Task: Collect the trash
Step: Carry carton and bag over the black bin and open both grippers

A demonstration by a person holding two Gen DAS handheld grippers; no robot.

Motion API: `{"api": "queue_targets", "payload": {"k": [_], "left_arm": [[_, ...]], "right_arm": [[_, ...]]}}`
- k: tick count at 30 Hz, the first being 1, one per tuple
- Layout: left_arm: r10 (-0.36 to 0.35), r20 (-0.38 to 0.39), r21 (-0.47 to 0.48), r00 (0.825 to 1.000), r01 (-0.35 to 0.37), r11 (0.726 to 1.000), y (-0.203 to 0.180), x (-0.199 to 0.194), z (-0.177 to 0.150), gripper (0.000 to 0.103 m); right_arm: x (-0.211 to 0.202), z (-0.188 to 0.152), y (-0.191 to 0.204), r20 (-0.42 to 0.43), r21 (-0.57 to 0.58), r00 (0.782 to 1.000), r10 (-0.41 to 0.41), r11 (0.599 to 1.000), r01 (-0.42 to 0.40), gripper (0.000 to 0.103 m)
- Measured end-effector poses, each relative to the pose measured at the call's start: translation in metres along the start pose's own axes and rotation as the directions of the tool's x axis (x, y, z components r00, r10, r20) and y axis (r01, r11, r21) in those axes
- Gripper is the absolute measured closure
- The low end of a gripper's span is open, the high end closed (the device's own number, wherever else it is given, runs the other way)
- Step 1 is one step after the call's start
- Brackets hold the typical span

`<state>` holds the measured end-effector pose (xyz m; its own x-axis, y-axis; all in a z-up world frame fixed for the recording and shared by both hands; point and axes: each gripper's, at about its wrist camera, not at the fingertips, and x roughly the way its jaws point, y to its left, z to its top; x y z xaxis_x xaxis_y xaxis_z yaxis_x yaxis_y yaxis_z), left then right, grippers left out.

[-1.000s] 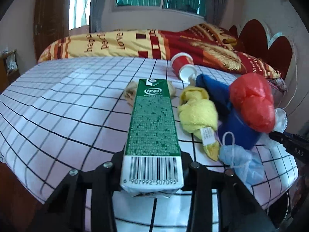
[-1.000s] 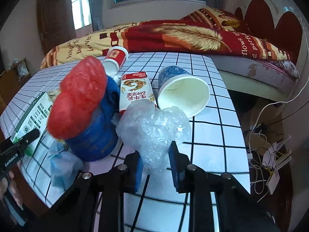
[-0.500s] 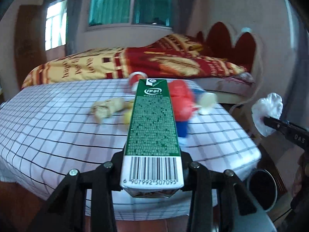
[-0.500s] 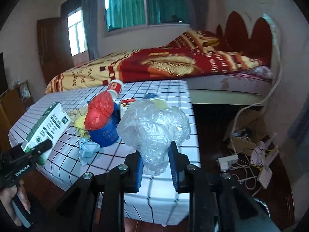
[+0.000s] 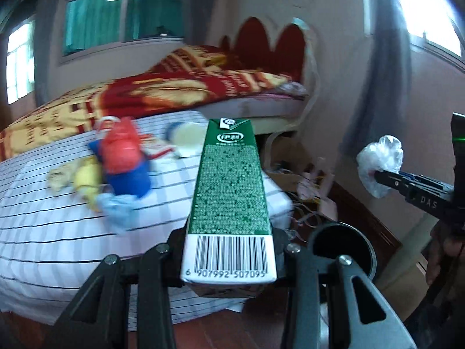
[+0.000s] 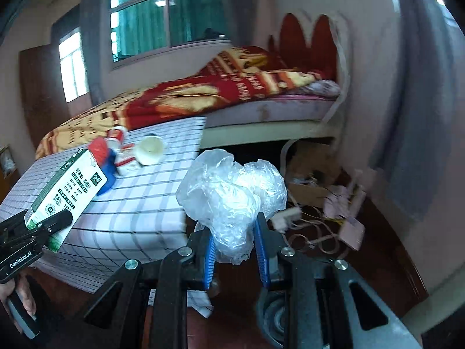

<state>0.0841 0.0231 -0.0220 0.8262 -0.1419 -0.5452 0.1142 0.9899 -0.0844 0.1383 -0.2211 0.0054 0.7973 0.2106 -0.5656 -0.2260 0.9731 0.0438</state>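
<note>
Checked tablecloth [image 5: 58,232] (bed [image 5: 180,93] behind)

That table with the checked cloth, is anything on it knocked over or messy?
Yes. A white cup lies tipped on its side on the table, mouth showing. Beside it sits a jumbled pile: a red bag on a blue cup, plus a yellow cloth.

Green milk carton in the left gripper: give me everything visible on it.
The tall green-and-white milk carton looks like coated paperboard: a speckled green face with an oval logo near its far end, a white band with a barcode near the camera, and a white side panel with printed text in the right wrist view. It looks intact. The left gripper clamps its near end, so it juts forward, off the checked tablecloth.
</note>
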Motion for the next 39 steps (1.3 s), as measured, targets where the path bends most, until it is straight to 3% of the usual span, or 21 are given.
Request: {"api": "queue_targets", "payload": {"k": [6, 12, 23, 29, 31, 32, 33, 34, 35, 37, 39], "left_arm": [[-0.12, -0.042, 0.077, 0.992, 0.123, 0.989, -0.06, 0.017, -0.005, 0.063], [-0.222, -0.115, 0.135, 0.968, 0.236, 0.962, -0.114, 0.038, -0.017, 0.063], [-0.286, -0.292, 0.176, 0.913, 0.345, 0.922, -0.173, 0.099, -0.043, 0.063], [-0.281, -0.372, 0.157, 0.885, 0.358, 0.92, -0.185, 0.13, -0.06, 0.062], [-0.296, -0.401, 0.15, 0.867, 0.38, 0.913, -0.189, 0.138, -0.062, 0.061], [-0.301, -0.419, 0.147, 0.857, 0.391, 0.909, -0.192, 0.141, -0.065, 0.057], [-0.301, -0.435, 0.142, 0.848, 0.395, 0.908, -0.194, 0.146, -0.067, 0.038], [-0.275, -0.449, 0.138, 0.85, 0.37, 0.919, -0.192, 0.153, -0.069, 0.027], [-0.25, -0.447, 0.137, 0.859, 0.342, 0.93, -0.189, 0.156, -0.069, 0.016], [-0.208, -0.426, 0.128, 0.881, 0.286, 0.95, -0.18, 0.154, -0.068, 0.013], [-0.148, -0.416, 0.155, 0.897, 0.231, 0.96, -0.175, 0.149, -0.067, 0.002]], "right_arm": [[-0.025, -0.028, -0.048, -0.015, 0.051, 0.998, -0.069, 0.996, 0.07, 0.077], [-0.028, -0.051, -0.089, -0.058, 0.088, 0.992, -0.109, 0.99, 0.114, 0.077], [0.012, -0.099, -0.139, -0.164, 0.103, 0.983, -0.077, 0.99, 0.095, 0.076], [0.056, -0.126, -0.153, -0.267, 0.1, 0.963, -0.037, 0.993, 0.066, 0.076], [0.07, -0.131, -0.156, -0.291, 0.095, 0.956, -0.024, 0.994, 0.054, 0.076], [0.077, -0.134, -0.158, -0.306, 0.095, 0.952, -0.013, 0.994, 0.044, 0.076], [0.084, -0.136, -0.159, -0.32, 0.098, 0.948, -0.003, 0.994, 0.037, 0.076], [0.094, -0.14, -0.162, -0.346, 0.097, 0.938, 0.005, 0.995, 0.03, 0.068], [0.101, -0.144, -0.165, -0.367, 0.079, 0.93, -0.029, 0.995, 0.062, 0.043], [0.111, -0.151, -0.176, -0.398, 0.084, 0.912, -0.098, 0.986, 0.143, 0.008], [0.11, -0.153, -0.188, -0.397, 0.144, 0.914, -0.084, 0.978, 0.152, 0.008]]}}
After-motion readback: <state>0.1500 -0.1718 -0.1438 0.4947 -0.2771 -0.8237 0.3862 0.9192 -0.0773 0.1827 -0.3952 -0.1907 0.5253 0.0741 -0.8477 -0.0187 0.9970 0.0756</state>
